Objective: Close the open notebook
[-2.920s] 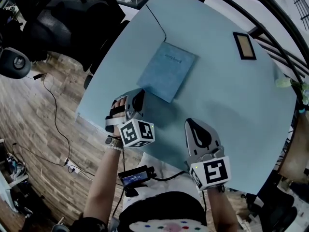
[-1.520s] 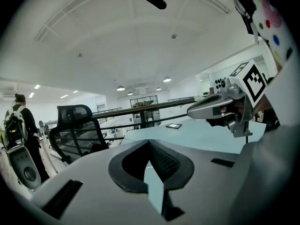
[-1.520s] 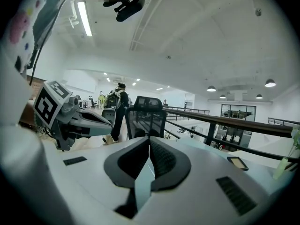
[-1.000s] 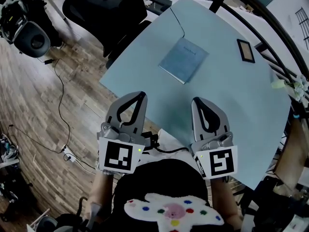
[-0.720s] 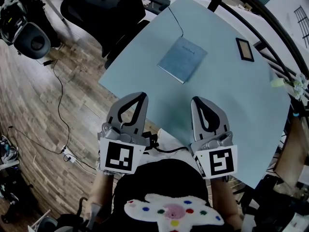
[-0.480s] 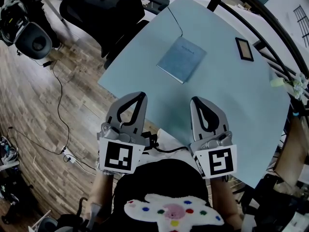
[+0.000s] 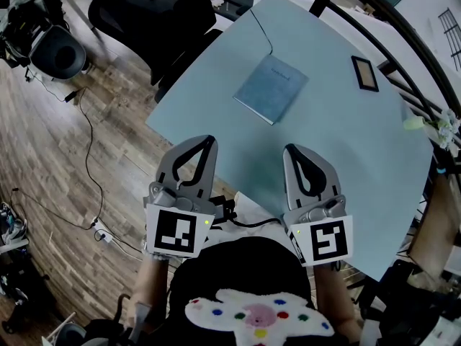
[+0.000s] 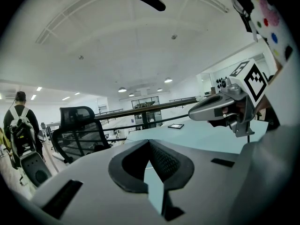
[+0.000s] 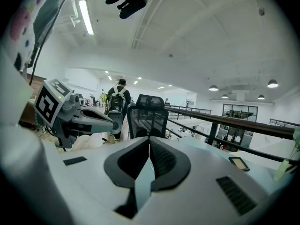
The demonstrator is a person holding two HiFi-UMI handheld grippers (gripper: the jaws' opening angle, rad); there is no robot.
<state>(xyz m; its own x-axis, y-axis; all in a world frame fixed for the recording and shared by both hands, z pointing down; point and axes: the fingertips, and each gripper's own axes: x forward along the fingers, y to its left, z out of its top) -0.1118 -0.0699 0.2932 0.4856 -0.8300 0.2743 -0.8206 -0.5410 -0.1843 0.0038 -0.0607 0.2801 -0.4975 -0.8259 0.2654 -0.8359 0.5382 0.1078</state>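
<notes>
The pale blue counter [image 7: 338,135] carries the notebook [image 7: 271,89] near its middle, lying flat with its cover down, so the closing looks done. Its long axis runs diagonally across the head view, from near-left to far-right, with the titled end pointing away. A few seconds ago the left gripper [image 7: 204,143] was at the book's near corner. It now hovers beside the right gripper [image 7: 295,152] over the counter's near edge, well apart from the book. Each has its jaws pressed together on nothing.

Blue table [image 7: 346,128] w/ small dark frame [image 7: 365,73] on it. Black chair [image 7: 155,9] next to it. Thin cord [image 7: 88,157] on wood floor [image 7: 43,143].
</notes>
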